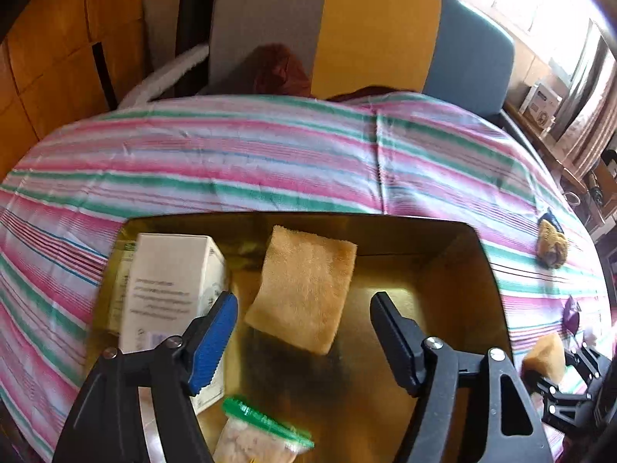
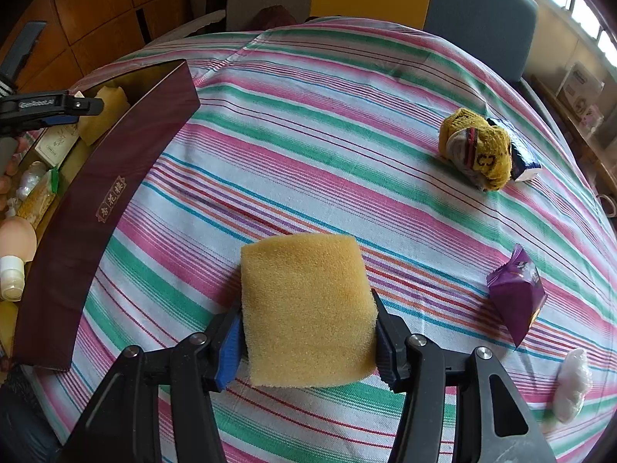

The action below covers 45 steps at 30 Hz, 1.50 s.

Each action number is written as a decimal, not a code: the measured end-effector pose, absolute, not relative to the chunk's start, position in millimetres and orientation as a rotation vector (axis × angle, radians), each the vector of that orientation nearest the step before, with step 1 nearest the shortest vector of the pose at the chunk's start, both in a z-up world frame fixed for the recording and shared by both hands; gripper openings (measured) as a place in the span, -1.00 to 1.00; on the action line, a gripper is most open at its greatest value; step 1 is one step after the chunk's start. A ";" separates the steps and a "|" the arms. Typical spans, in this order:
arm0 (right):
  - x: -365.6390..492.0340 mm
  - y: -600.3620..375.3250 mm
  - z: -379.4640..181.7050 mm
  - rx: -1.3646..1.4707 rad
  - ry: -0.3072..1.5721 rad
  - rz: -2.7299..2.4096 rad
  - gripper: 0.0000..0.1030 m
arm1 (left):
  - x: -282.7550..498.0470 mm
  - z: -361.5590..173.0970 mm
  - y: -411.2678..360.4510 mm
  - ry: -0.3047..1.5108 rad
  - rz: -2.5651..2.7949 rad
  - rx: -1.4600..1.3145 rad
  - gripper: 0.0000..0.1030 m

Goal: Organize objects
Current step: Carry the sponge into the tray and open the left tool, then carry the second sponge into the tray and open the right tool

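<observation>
Left wrist view: the left tongs (image 1: 302,332) stand wide apart with nothing between the pads, poised over the gold-lined rectangular box (image 1: 455,270). Directly beyond the tips, a tan fluffy folded cloth (image 1: 304,289) is tilted, one edge against the far wall. A white printed carton (image 1: 169,289) stands at the left side of the box and a green-lidded clear tub (image 1: 262,436) sits nearest the camera. The next move for these tongs appears to be clearing the box.

Right wrist view: the right tongs (image 2: 308,343) are clamped on a yellow square foam sponge (image 2: 308,308), held above the striped cloth-covered worktop (image 2: 327,135). The box's maroon outer wall (image 2: 104,200) lies well to the left. Recommendation: carry the sponge over that wall with clear height and set it in the bare gold floor right of the cloth, releasing only once it rests flat. A yellow rolled sock (image 2: 478,150), purple wrapped packet (image 2: 516,293) and white crumpled packet (image 2: 574,386) remain outside.
</observation>
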State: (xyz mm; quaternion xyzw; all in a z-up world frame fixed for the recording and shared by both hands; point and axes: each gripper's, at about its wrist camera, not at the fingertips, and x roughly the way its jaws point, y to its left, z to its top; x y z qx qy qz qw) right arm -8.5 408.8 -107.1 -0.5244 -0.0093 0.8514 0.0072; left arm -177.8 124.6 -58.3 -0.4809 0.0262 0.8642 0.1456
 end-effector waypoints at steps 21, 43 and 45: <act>-1.2 403.9 -107.1 -1.597 -0.037 2.648 0.11 | -38.1 -20.9 60.0 0.204 2.737 -1.188 0.40; -43.0 282.1 -10.1 -1.461 -0.089 2.960 0.05 | -34.7 -29.5 -8.9 -0.078 2.706 -1.271 0.40; -59.9 254.5 -16.3 -1.535 -0.149 2.984 0.06 | -34.5 -30.2 -15.7 -0.082 2.709 -1.271 0.40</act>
